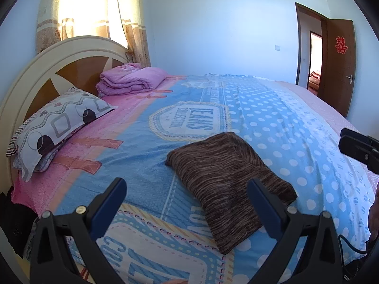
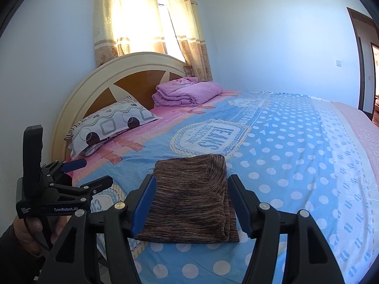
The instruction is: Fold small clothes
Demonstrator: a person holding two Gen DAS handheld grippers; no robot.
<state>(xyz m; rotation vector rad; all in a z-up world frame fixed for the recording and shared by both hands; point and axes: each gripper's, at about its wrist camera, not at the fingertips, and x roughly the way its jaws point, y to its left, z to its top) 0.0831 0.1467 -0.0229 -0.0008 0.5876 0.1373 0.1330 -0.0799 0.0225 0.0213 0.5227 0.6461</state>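
Cloth (image 2: 189,196), folded on the bed (image 2: 296,165), looks soft, light, limp; pinch its near edge; left gripper (image 1: 187,203) wide, right gripper (image 2: 190,203) part-open, both empty.

One folded brown garment (image 1: 227,184), two tongs (image 1: 187,203) (image 2: 189,203), one patterned pillow (image 1: 56,127), one folded pink quilt (image 1: 130,79), one bed (image 1: 296,127)

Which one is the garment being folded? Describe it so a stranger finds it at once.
Start from the big bed with its blue dotted cover. Near its front edge lies a folded brown knit garment, flat and alone. Unlike the pink quilt and patterned pillow by the headboard, it is dark and streaky.
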